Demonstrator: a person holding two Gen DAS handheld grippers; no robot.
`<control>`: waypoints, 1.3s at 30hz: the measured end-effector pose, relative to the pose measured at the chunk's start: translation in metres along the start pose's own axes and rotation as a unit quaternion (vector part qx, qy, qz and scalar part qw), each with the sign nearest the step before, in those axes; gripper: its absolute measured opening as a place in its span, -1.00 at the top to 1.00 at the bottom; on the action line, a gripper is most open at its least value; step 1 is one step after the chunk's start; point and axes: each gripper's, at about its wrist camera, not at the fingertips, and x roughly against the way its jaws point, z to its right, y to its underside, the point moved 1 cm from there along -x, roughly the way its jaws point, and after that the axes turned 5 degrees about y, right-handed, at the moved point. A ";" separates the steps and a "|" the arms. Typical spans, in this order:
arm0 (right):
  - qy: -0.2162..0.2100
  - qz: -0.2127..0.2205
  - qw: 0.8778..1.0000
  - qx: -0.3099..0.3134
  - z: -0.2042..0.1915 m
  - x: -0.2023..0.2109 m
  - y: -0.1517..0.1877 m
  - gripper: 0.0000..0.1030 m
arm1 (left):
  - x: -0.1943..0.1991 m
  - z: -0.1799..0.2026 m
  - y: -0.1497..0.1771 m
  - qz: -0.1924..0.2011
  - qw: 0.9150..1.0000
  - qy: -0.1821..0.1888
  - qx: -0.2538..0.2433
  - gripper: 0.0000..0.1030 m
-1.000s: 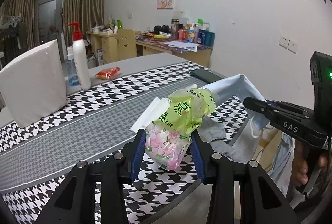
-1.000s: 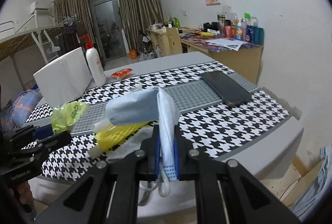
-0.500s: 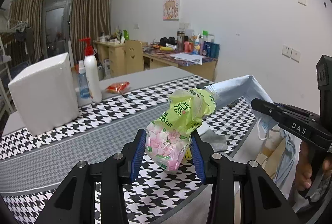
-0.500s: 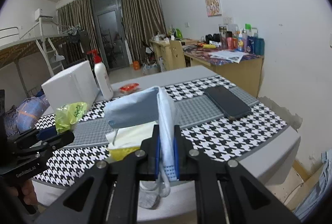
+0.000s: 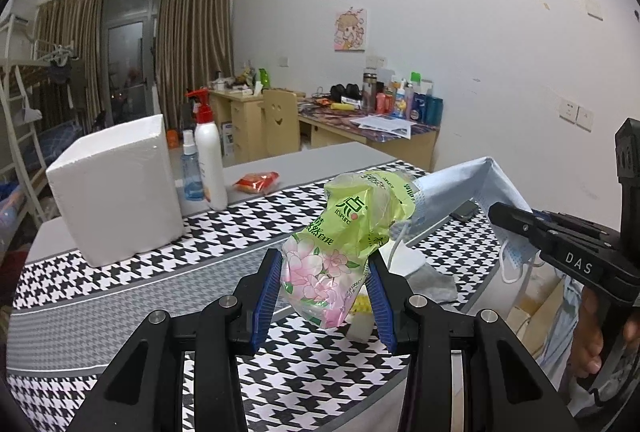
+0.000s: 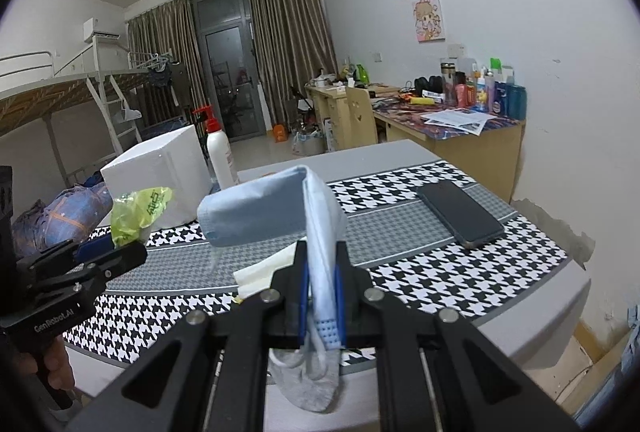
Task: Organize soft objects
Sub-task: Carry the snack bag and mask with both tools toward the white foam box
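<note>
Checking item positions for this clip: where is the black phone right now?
In the right wrist view the black phone lies flat on the grey stripe of the houndstooth table runner, at the table's right end, right of the held blue face mask.

The grey table [image 6: 532, 328] with a houndstooth cloth [image 6: 420, 280] carries a white foam box [image 5: 116, 188], a pump bottle [image 5: 210, 168], a phone [image 6: 460, 212] and a grey sock [image 6: 312, 388].

Both grippers are matte black plastic with angular, cut-out arms, silver screw heads at the joints and blue ribbed pads lining the fingers. The left gripper [image 5: 326, 290] carries white "GenRobot.AI" lettering on its side, the right gripper [image 6: 321, 278] white "DAS" lettering.
</note>
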 end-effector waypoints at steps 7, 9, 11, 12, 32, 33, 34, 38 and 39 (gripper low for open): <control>-0.010 -0.003 1.000 0.005 -0.012 -0.008 -0.004 0.72 | 0.007 -0.012 -0.002 0.004 1.000 -0.014 0.005 0.15; -0.014 -0.004 1.000 0.007 -0.015 -0.011 -0.006 0.72 | 0.009 -0.015 -0.003 0.005 1.000 -0.019 0.007 0.14; -0.018 -0.004 1.000 0.008 -0.020 -0.013 -0.008 0.72 | 0.011 -0.018 -0.004 0.006 1.000 -0.023 0.008 0.14; -0.020 -0.003 1.000 0.009 -0.022 -0.014 -0.009 0.72 | 0.011 -0.020 -0.005 0.007 1.000 -0.025 0.009 0.14; -0.072 0.010 0.997 0.039 -0.077 -0.029 -0.035 0.72 | 0.048 -0.067 -0.024 0.035 0.996 -0.075 0.024 0.14; -0.073 0.011 0.996 0.040 -0.080 -0.029 -0.036 0.72 | 0.049 -0.069 -0.026 0.036 0.996 -0.077 0.024 0.14; -0.076 0.013 0.996 0.041 -0.083 -0.029 -0.038 0.72 | 0.051 -0.071 -0.027 0.038 0.996 -0.080 0.025 0.14; -0.080 0.014 0.996 0.041 -0.091 -0.032 -0.042 0.72 | 0.056 -0.078 -0.032 0.044 0.995 -0.089 0.025 0.14; -0.082 0.015 0.996 0.042 -0.093 -0.032 -0.043 0.72 | 0.056 -0.079 -0.034 0.046 0.995 -0.091 0.025 0.14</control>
